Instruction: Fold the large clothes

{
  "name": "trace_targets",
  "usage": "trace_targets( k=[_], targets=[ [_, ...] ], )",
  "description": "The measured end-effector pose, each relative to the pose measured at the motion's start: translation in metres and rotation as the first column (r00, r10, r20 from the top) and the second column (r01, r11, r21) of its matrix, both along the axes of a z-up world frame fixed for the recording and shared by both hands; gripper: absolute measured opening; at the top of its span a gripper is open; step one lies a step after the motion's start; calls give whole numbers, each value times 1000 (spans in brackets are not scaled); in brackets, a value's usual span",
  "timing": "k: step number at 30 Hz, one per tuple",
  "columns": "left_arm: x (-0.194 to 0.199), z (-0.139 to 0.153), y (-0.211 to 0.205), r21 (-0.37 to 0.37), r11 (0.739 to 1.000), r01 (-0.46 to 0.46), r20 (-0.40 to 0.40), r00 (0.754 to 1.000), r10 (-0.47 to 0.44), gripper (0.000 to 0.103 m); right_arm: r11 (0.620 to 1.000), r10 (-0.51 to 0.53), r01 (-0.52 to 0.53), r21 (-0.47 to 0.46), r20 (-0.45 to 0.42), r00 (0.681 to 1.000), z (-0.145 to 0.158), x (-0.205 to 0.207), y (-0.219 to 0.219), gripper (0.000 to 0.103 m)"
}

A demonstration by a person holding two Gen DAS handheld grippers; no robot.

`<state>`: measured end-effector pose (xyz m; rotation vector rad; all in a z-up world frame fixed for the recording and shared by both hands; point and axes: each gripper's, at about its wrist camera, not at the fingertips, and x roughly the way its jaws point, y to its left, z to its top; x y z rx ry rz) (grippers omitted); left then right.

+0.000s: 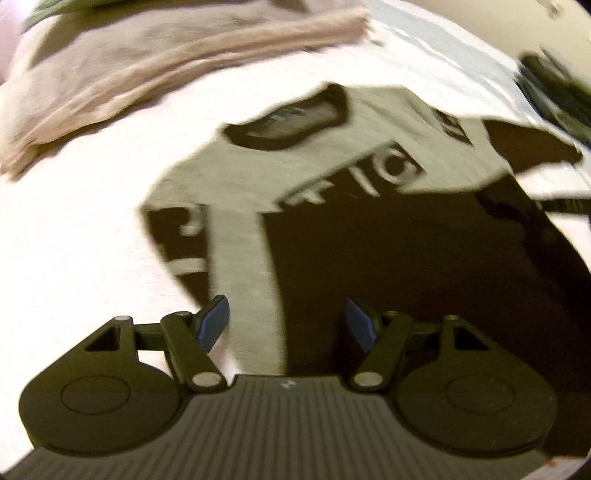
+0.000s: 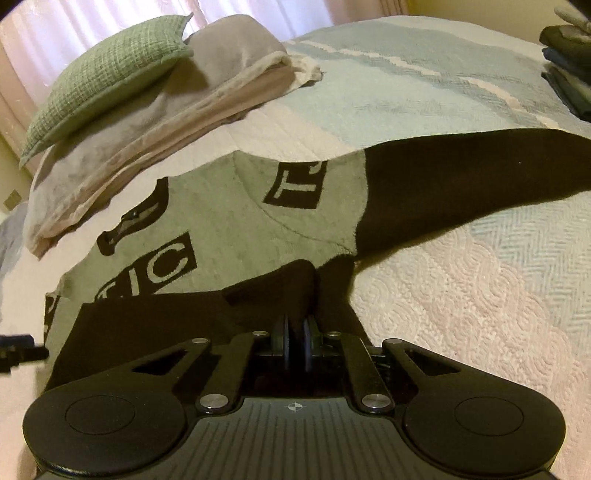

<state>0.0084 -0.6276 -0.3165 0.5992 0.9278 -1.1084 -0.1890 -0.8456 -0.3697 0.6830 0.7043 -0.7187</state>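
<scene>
The bed (image 2: pixel 461 295) carries a shirt (image 2: pixel 229 206) spread flat ahead of both grippers. The right gripper (image 2: pixel 295 343) is clenched on a pinch of its black cloth; a thin pinch could slip (or drag both layers). The left gripper (image 1: pixel 288 325) hangs released above the shirt. Bare quilt lies right of the right jaws; a towel pile (image 2: pixel 147 122) crowds the far left.

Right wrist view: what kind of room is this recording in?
Most likely a bedroom: a bed with a quilted bedspread, a green pillow on folded blankets, and curtains behind.
</scene>
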Motion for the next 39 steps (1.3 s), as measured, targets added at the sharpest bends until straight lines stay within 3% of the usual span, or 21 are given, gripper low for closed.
trace_targets(
  k=[6, 9, 14, 18, 22, 25, 29, 33, 39],
  targets=[
    [44, 5, -1, -31, 994, -101, 53, 993, 102, 65, 1000, -7, 7, -15, -38, 999, -3, -5, 12, 4],
    [59, -6, -12, -13, 991, -137, 100, 986, 137, 64, 1000, -19, 19, -1, -26, 999, -6, -5, 8, 4],
    [76, -27, -20, 49, 989, -138, 146, 981, 130, 65, 1000, -8, 8, 14, -26, 1000, -4, -8, 9, 4],
    [84, -32, -15, 62, 988, -142, 129, 983, 133, 66, 1000, -12, 12, 28, -27, 1000, 2, -8, 7, 4],
    [74, -12, 2, 44, 988, -146, 123, 983, 140, 61, 999, -9, 10, 35, -29, 1000, 4, -8, 7, 4],
    [54, 4, 20, 22, 991, -135, 40, 990, 134, 61, 999, -9, 11, 37, -36, 999, -1, -8, 5, 4],
    [13, -14, 30, 69, 996, -63, -8, 998, 64, 61, 999, 7, -5, 51, -50, 999, -6, -9, 2, 5],
    [-1, -38, 37, 113, 992, -57, -5, 998, 58, 62, 999, -12, 16, 41, -85, 996, 6, -14, 4, 16],
    [-11, 1, 49, 63, 995, -82, 21, 997, 80, 61, 998, -56, 58, 21, -100, 993, 37, -33, 21, 27]
  ],
)
